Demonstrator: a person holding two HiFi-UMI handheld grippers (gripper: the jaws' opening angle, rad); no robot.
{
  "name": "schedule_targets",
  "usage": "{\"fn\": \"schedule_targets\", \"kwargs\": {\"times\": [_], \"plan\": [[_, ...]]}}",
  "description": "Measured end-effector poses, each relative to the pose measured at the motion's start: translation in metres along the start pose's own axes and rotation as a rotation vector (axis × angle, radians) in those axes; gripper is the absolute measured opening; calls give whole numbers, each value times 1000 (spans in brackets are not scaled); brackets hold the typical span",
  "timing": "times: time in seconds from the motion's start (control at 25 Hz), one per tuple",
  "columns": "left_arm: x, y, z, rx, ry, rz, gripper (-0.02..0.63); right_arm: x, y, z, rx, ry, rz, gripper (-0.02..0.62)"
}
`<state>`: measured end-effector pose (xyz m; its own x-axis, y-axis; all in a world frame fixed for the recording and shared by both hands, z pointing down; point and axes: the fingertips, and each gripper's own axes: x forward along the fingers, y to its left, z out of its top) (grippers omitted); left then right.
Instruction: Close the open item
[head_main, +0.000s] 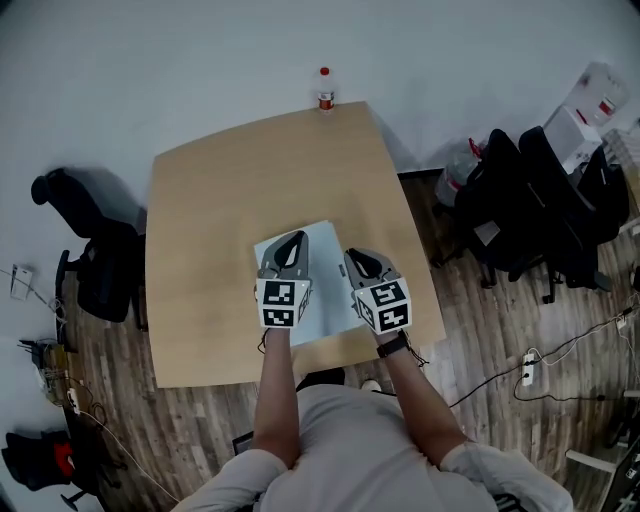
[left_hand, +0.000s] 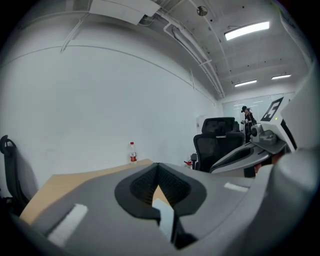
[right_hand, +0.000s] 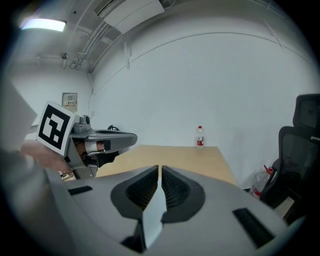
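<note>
Open folder (head_main: 328, 275), in the head view, lies flat on the table (head_main: 200, 250) beneath left gripper (head_main: 291, 243) and right gripper (head_main: 358, 260). Left gripper view: jaws together, apparently empty, pale sheet showing below. Right gripper view: likewise. Closing seems unstarted; next, catch a cover edge and fold it over.

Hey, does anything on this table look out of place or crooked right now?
The white flat item lies skewed, its edges not square with the table. The bottle stands upright at the table's very far edge. Nothing looks spilled or damaged.
</note>
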<state>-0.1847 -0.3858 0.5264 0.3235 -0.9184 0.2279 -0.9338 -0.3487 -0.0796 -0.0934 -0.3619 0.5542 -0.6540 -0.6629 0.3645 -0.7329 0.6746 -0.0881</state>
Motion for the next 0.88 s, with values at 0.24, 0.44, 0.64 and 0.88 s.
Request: {"fn": "schedule_targets", "kwargs": {"times": [0.24,0.44,0.64,0.88], "plan": [[21,-9,-36,-8,82,-55,9,6,-5,-31,25,67,-20,28],[29,-19,-80,-5,203,-92,9,11,-5,-60,49,125,-29,28],[37,-29,-115,0,286,-127,9,18,-5,-85,72,178,-39,28],[41,-42,-138,-3,324,-171,9,21,4,-118,96,246,-36,28]]}}
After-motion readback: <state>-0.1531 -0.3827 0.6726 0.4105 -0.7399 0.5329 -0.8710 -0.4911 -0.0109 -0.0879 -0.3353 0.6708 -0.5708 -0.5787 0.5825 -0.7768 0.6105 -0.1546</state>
